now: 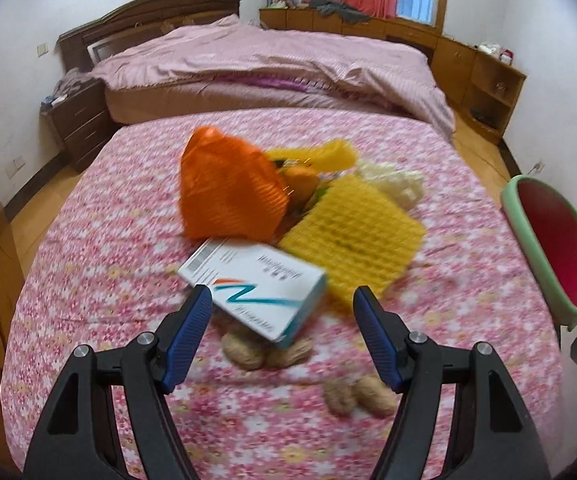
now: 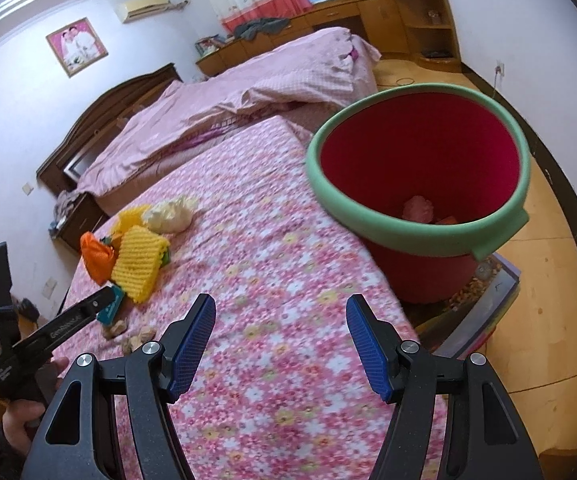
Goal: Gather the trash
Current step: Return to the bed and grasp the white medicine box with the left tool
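Pink floral cloth (image 1: pixel 108 208) covering the surface, trash heaped toward its far middle. Orange plastic bag (image 1: pixel 228 188) crumpled on the left of the heap, touching a yellow foam net (image 1: pixel 352 236) on its right; a second yellow piece (image 1: pixel 328 154) behind, and a white foam net (image 1: pixel 396 184) at the far right of the heap. Some darker scraps between bag and net, too blurred to identify. White and teal medicine box (image 1: pixel 260 288) on the near side of the heap, tilted, one end resting on two peanuts (image 1: pixel 264 350). Another pair of peanuts (image 1: pixel 360 396) closer to the near edge, apart from the box.

Left hand-held gripper (image 1: pixel 282 300) open wide, empty, angled down over the box; left blue pad at the box's near corner, though contact cannot be told through the blur.

Right hand-held gripper (image 2: pixel 280 308) open too, nothing between the pads, hovering above bare cloth near the right edge of the surface. Red bin with green rim (image 2: pixel 368 220) just beyond that right edge, standing lower on the floor side, a pink lump (image 2: pixel 418 208) and an orange scrap (image 2: pixel 446 220) at its bottom. In the right wrist view, left hand-held gripper at the far left, held by a hand (image 2: pixel 18 424), tip by the box at the heap.
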{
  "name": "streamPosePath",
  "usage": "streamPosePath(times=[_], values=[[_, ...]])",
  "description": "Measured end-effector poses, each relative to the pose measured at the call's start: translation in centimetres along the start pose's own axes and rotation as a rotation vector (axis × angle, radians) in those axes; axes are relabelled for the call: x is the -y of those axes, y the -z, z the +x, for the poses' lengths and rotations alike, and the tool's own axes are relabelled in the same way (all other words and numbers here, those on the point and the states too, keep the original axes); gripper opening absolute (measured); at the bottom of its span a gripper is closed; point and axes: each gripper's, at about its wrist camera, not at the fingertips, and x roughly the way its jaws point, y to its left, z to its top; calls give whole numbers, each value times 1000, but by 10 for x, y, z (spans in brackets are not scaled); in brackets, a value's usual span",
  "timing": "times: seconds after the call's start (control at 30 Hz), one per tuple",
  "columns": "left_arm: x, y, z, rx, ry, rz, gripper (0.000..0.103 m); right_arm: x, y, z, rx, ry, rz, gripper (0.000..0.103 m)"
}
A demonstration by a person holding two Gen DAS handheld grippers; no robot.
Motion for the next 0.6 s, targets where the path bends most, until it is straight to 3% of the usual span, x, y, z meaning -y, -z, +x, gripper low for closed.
streamPosePath(times=[0.23, 0.6], values=[[-35, 8, 9, -28, 0, -78, 73, -10, 5, 9, -28, 11, -22, 69], [-84, 21, 1, -32, -63, -163, 73, -25, 6, 27, -71, -2, -68, 69]])
